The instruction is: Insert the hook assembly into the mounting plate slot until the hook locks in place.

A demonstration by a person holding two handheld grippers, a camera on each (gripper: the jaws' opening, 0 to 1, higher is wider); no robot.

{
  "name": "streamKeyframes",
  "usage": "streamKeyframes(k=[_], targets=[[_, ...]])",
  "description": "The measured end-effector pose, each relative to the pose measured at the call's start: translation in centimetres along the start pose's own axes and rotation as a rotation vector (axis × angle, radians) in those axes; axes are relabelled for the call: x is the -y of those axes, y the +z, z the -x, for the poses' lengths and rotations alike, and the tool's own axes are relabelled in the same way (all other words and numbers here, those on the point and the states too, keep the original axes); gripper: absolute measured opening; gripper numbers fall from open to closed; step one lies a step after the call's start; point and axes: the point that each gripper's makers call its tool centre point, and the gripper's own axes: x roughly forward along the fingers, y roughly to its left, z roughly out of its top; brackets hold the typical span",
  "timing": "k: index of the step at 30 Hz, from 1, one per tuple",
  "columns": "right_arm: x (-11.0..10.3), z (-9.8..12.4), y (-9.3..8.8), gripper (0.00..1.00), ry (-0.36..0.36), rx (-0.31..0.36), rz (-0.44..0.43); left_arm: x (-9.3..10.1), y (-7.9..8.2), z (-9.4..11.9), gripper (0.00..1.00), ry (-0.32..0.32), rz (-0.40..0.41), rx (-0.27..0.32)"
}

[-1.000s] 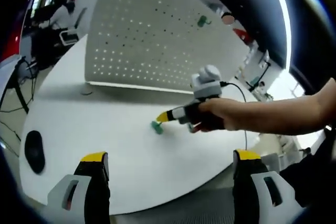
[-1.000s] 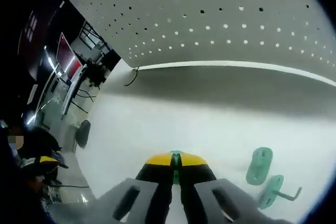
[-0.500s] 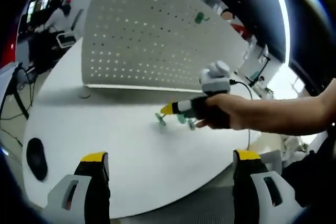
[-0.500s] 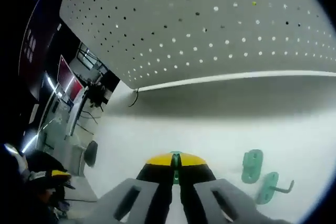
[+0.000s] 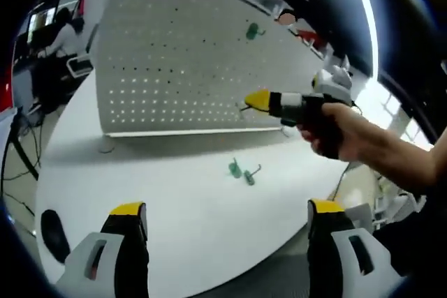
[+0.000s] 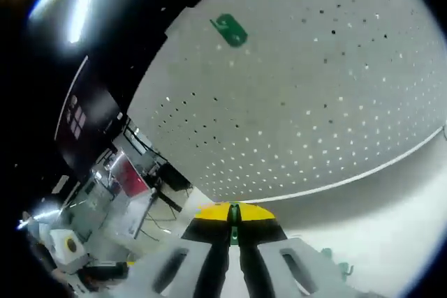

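Note:
A white pegboard [image 5: 174,54] [image 6: 328,95] stands upright on the round white table [image 5: 160,200]. One green hook [image 5: 251,31] [image 6: 229,30] hangs high on it. A hand holds my right gripper [image 5: 255,100] up in front of the board's lower right part. In the right gripper view, my right gripper [image 6: 233,211] is shut on a thin green hook piece [image 6: 234,220], pointing at the board. Two more green hooks [image 5: 241,171] [image 6: 334,259] lie on the table. My left gripper [image 5: 226,207] stands open over the table's near edge, with nothing between its fingers.
A black round object [image 5: 53,227] lies at the table's left edge. Behind the table on the left, a person sits at desks [image 5: 52,33] with cables. A cord runs from the right gripper down past the table's right side.
My right gripper has risen from the table with the green hook piece and now points at the pegboard. The two loose hooks stay on the table. My left gripper stays open.

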Motion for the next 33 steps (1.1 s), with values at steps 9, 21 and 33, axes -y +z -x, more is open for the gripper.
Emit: streamKeyframes(k=[9,21,33], targets=[[-3.5,4.5,-0.1,0.00,0.076,0.055,-0.013,2.8,1.5,-1.8,0.90,-0.066,-0.005,0.002],[-6.9,8.3,-1.2,0.00,0.156,0.087,0.144,6.6,4.6,-3.1,0.64,-0.190,0.003,0.063],[-8.3,9.1,-2.8,0.00,0.179,0.109,0.195,9.3,4.9,-3.4,0.40,-0.305,0.093,0.082]])
